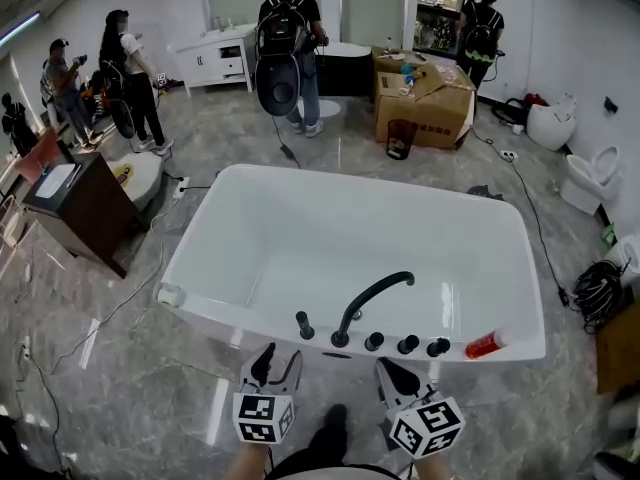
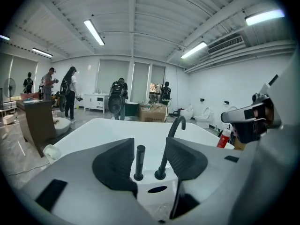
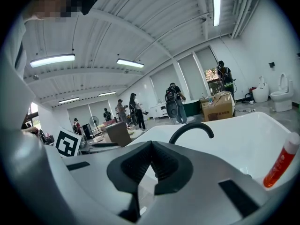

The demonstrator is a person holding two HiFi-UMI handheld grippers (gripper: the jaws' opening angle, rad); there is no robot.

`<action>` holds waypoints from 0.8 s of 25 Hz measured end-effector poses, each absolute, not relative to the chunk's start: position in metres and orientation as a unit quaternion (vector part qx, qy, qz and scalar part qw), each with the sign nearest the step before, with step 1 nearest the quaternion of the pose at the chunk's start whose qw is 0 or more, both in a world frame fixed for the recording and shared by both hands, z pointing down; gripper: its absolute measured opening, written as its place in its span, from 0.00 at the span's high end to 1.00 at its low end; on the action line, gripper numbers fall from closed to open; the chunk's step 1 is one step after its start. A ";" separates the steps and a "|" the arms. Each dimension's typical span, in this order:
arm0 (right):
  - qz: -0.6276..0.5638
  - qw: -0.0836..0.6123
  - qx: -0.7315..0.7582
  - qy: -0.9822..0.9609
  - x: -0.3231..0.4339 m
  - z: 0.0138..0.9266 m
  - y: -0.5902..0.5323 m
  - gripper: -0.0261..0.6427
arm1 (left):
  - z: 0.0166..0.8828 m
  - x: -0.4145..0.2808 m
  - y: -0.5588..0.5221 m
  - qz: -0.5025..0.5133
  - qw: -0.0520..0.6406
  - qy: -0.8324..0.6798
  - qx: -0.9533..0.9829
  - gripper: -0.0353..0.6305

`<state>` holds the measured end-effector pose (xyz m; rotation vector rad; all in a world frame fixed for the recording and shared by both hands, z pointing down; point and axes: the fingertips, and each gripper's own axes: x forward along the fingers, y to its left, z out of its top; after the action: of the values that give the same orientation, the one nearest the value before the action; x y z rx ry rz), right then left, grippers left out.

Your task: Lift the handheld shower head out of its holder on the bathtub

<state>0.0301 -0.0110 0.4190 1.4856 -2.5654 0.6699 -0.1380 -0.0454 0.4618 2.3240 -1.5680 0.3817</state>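
The upright shower head (image 2: 140, 161) is framed at twelve o'clock by the nearer, spread left claw (image 1: 279, 360); the right claw (image 1: 393, 372) is pressed together.

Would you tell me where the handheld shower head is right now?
In the head view the shower head stands upright on the near rim of the bathtub, just left of the curved black spout, ahead of the left gripper.
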 end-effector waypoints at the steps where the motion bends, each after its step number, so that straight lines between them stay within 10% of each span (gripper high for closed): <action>1: 0.219 0.050 0.489 -0.843 0.029 0.419 -0.023 0.95 | 0.464 -0.139 -0.057 0.134 0.155 -0.546 0.812 0.61; 20: 0.195 0.046 0.448 -0.871 0.018 0.402 -0.132 0.95 | 0.486 -0.137 -0.146 0.140 0.173 -0.568 0.792 0.56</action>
<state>0.0177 -0.1321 0.4020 1.3679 -2.6606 0.5943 -0.1370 -0.1465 0.4857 2.2480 -1.6117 0.3986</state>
